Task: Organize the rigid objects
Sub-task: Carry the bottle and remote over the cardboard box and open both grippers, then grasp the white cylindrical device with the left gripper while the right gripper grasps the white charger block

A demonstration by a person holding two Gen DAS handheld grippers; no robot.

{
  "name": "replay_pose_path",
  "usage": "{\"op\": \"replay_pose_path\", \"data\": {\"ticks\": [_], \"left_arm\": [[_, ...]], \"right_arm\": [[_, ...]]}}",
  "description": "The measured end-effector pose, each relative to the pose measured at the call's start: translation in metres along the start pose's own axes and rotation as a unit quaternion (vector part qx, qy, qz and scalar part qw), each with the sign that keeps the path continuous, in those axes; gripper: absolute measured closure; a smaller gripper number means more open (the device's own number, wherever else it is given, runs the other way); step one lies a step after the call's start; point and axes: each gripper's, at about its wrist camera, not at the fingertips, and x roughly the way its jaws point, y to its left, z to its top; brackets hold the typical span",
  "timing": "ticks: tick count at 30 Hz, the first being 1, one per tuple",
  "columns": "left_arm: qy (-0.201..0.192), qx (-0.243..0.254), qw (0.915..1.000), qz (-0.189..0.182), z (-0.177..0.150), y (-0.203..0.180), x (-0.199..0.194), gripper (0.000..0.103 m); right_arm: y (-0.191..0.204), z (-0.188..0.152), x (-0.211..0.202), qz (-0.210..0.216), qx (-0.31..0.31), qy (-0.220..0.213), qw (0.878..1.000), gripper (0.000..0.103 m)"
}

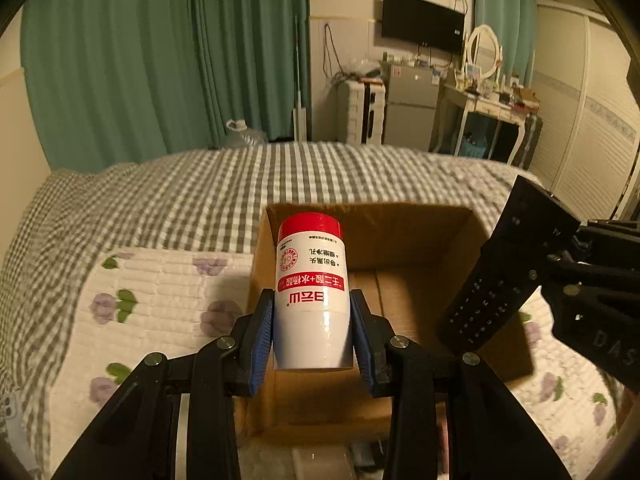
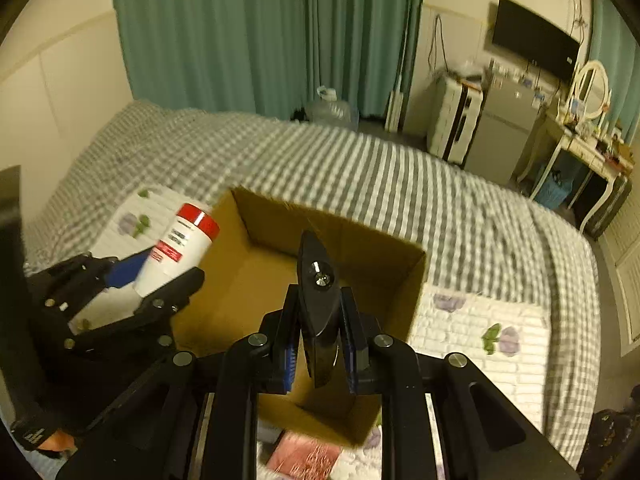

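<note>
Blue-padded fingers (image 1: pixel 262 336) of the left gripper (image 1: pixel 312 330) sit nearest the lens, clamped on the lower body of a white bottle (image 1: pixel 312 292) with a red cap, which is held above the left half of the open cardboard box (image 1: pixel 400 240). That box is the landmark: it stands on the checked bed (image 1: pixel 200 188), partly on a flowered quilted mat (image 1: pixel 160 292) that spreads out to its left and right. Judging by the bare brown floor visible inside the box, nothing has been packed yet, so the task looks to be at an early stage; both held items are poised over the opening and not yet set down. Next in size, the black remote control (image 1: pixel 492 276) hangs tilted over the right side of the box, pinched edge-on in the right gripper (image 2: pixel 320 354), whose jaws are drawn narrow around it. Something pinkish-red (image 2: pixel 304 456) lies just outside the near wall of the box; what it is cannot be told.
</note>
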Motion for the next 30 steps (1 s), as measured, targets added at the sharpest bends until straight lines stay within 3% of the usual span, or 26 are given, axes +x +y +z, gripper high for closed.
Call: {"op": "replay_pose_path", "data": {"ticks": [8, 11, 12, 13, 14, 21, 24, 30], "left_arm": [[0.006, 0.006, 0.9999, -0.005, -0.002, -0.003, 0.033, 0.066], [-0.002, 0.000, 1.0000, -0.007, -0.002, -0.001, 0.031, 0.057], [-0.010, -0.006, 0.9999, -0.002, -0.002, 0.000, 0.028, 0.046], [-0.015, -0.010, 0.9998, 0.001, 0.000, 0.001, 0.026, 0.042], [-0.019, -0.014, 0.9997, 0.002, 0.001, 0.002, 0.022, 0.042], [-0.026, -0.018, 0.9995, 0.000, 0.008, 0.006, -0.024, 0.037], [-0.041, -0.008, 0.9991, 0.010, 0.007, 0.005, -0.057, 0.034], [-0.046, -0.011, 0.9988, 0.007, -0.010, 0.006, -0.111, 0.031]], "right_arm": [[-0.017, 0.002, 0.049, -0.002, 0.015, 0.005, 1.000, 0.085], [-0.027, 0.007, 0.049, 0.010, 0.037, -0.013, 0.999, 0.082], [-0.030, 0.009, 0.047, 0.006, 0.044, -0.019, 0.999, 0.059], [-0.033, 0.011, 0.043, -0.008, 0.054, -0.027, 0.998, 0.031], [-0.037, 0.011, 0.034, -0.019, 0.065, -0.044, 0.997, 0.026], [-0.041, 0.012, -0.036, -0.042, 0.068, -0.093, 0.992, 0.019], [-0.037, 0.003, -0.079, -0.059, 0.060, -0.115, 0.990, 0.011], [-0.020, -0.030, -0.148, -0.071, 0.045, -0.135, 0.987, 0.005]]}}
